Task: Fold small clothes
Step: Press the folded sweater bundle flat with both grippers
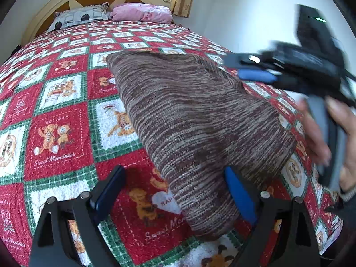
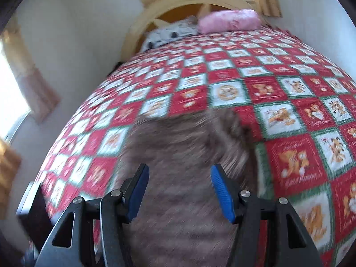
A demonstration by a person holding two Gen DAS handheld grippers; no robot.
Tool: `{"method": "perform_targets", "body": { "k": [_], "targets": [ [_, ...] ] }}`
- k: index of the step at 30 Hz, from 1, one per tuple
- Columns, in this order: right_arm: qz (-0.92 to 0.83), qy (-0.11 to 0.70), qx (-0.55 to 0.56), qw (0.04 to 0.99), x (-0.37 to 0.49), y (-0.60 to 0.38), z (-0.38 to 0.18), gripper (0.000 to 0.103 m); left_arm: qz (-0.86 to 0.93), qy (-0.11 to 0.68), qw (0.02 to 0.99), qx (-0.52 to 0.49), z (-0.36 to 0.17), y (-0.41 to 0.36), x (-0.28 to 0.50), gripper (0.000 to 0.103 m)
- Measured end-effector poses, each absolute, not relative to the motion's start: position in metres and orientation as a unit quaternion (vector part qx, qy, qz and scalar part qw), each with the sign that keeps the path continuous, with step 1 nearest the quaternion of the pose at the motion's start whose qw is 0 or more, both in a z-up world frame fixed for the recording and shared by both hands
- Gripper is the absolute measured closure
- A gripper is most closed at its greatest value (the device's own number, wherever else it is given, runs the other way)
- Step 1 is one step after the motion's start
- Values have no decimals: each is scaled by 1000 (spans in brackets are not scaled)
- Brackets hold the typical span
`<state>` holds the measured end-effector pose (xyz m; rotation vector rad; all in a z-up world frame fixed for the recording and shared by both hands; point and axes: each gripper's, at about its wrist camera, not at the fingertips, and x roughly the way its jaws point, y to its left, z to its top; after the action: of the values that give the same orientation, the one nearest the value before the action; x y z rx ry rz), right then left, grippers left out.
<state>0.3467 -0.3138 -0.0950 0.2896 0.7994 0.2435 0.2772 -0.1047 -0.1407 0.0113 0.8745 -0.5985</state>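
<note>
I'm hovering my left gripper (image 1: 175, 191) spread wide, gripping nothing, over the near corner of the folded brown-and-cream striped knit garment (image 1: 195, 120), which lies mid-quilt on the red-green checkered bedspread (image 1: 60, 115). My right gripper (image 2: 180, 191) is hanging half-open above it, empty.

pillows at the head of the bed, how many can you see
2. A grey-and-white patterned pillow lies on the left against the headboard, and a pink pillow lies right beside it. More could be hidden behind them.
</note>
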Motion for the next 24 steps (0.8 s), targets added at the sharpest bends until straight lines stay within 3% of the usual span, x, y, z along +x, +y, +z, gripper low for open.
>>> {"method": "perform_targets", "body": {
  "k": [6,24],
  "targets": [
    [69,420,18,905,305,-288,-131,44,-281,417,864,13,-141,-108,278,9],
    [90,417,0,905,260,-305,-144,44,-277,423,863,23,-142,-111,281,4]
  ]
}}
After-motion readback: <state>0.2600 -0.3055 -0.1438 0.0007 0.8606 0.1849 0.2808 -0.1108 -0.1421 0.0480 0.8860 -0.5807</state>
